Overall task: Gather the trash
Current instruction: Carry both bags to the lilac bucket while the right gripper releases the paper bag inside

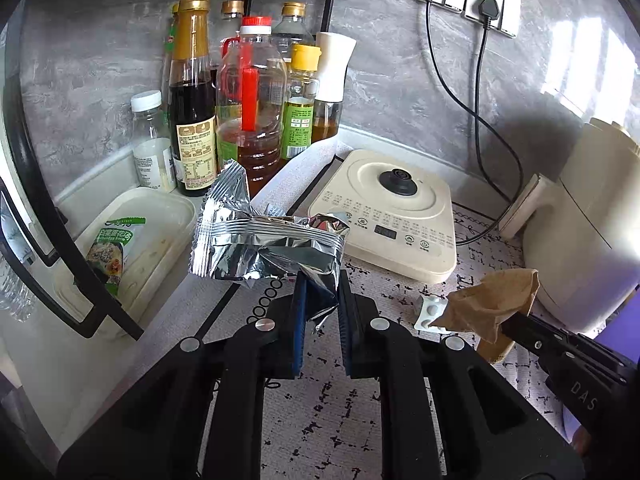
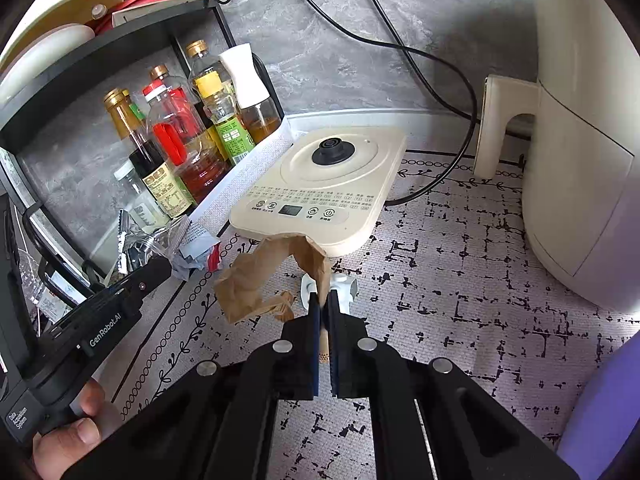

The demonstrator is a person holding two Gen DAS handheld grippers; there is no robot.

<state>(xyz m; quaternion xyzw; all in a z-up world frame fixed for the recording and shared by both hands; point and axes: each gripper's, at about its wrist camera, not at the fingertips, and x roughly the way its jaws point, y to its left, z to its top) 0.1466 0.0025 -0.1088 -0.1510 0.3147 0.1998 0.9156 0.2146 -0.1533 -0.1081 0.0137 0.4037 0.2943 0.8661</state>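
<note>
Up close, the left hand-held gripper (image 1: 320, 300) pinches a crinkled silver foil wrapper (image 1: 264, 240); oil bottles (image 1: 248, 112) crowd at 11 o'clock. Meanwhile the right hand-held gripper (image 2: 323, 308) clamps crumpled brown paper (image 2: 272, 276) above a white blister pack (image 2: 340, 286) on the patterned table (image 2: 460, 280); a cream kettle base (image 2: 320, 184) sits at 12 o'clock.

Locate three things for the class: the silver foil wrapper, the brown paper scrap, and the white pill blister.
silver foil wrapper (image 1: 256, 248), left wrist view, crinkled middle.
brown paper scrap (image 2: 256, 276), right wrist view, crumpled body.
white pill blister (image 1: 430, 312), left wrist view, bubbled face.
</note>
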